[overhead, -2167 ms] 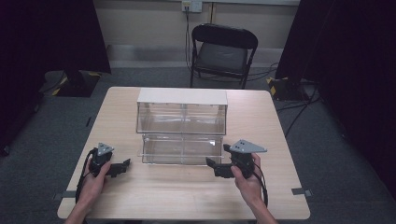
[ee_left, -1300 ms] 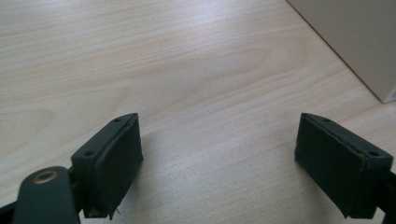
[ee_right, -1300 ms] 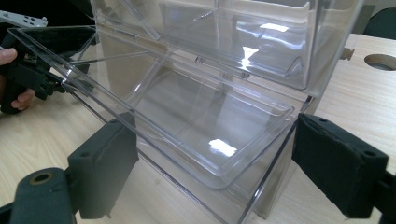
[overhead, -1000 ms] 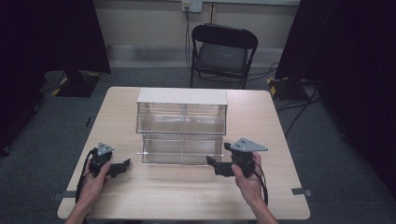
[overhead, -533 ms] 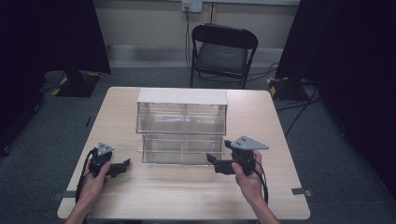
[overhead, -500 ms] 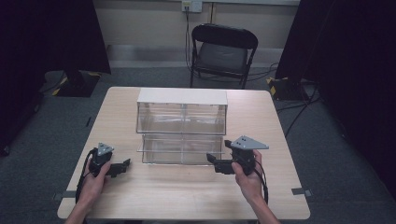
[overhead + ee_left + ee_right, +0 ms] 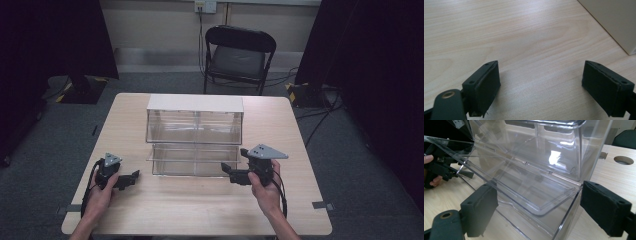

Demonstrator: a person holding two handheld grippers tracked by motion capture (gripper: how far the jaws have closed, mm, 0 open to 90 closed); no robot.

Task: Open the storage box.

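Note:
A clear plastic drawer unit (image 7: 195, 125) with a white top stands mid-table. Its lower drawer (image 7: 192, 161) is pulled out toward me. My right gripper (image 7: 227, 171) sits at that drawer's front right corner, open. In the right gripper view the open gripper (image 7: 539, 200) has the clear drawer's corner (image 7: 534, 192) between its wide-apart jaws, without touching it. My left gripper (image 7: 131, 178) rests low over the table, left of the drawer and apart from it. In the left gripper view the open gripper (image 7: 541, 75) has only bare wood (image 7: 524, 37) between its jaws.
A pale box corner (image 7: 614, 22) lies ahead-right of the left gripper. The table (image 7: 280, 125) has round holes (image 7: 624, 160) behind the unit. A black folding chair (image 7: 237, 55) stands beyond the far edge. The person's other hand (image 7: 431, 170) shows past the drawer.
The right gripper has risen very slightly by the drawer's corner. The left gripper and the drawer unit have not moved.

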